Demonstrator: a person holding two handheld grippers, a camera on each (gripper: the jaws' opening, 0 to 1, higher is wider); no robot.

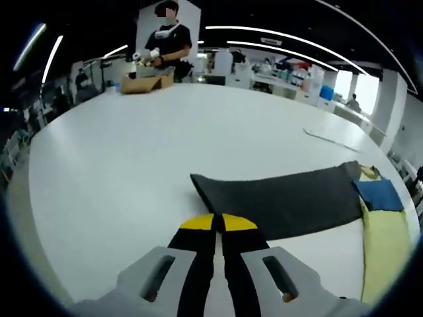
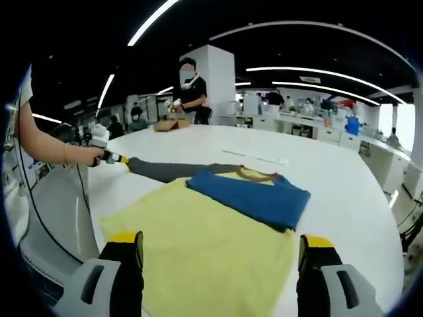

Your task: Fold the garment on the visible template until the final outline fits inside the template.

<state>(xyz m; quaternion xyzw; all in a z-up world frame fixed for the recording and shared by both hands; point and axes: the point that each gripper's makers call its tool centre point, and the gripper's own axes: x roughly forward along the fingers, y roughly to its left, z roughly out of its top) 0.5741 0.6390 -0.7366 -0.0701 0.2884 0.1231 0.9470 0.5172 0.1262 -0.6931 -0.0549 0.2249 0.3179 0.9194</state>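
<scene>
Step in hand: folding the grey sleeve (image 1: 284, 198) of the garment (image 2: 251, 195) lying on the yellow template (image 2: 198, 257) on the desk (image 1: 132, 165). Left tool (image 1: 218, 223) clamped near the cuff; right tool (image 2: 221, 247) wide, empty. Next: carry sleeve inward

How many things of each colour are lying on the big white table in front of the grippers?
Grey: 1, the grey sleeve of the garment, held at its tip by the left hand-held gripper
Blue: 1, the blue folded part
Yellow: 1, the yellow cloth
Brown: 1, the cardboard box at the table's far edge
Total: 4
</scene>
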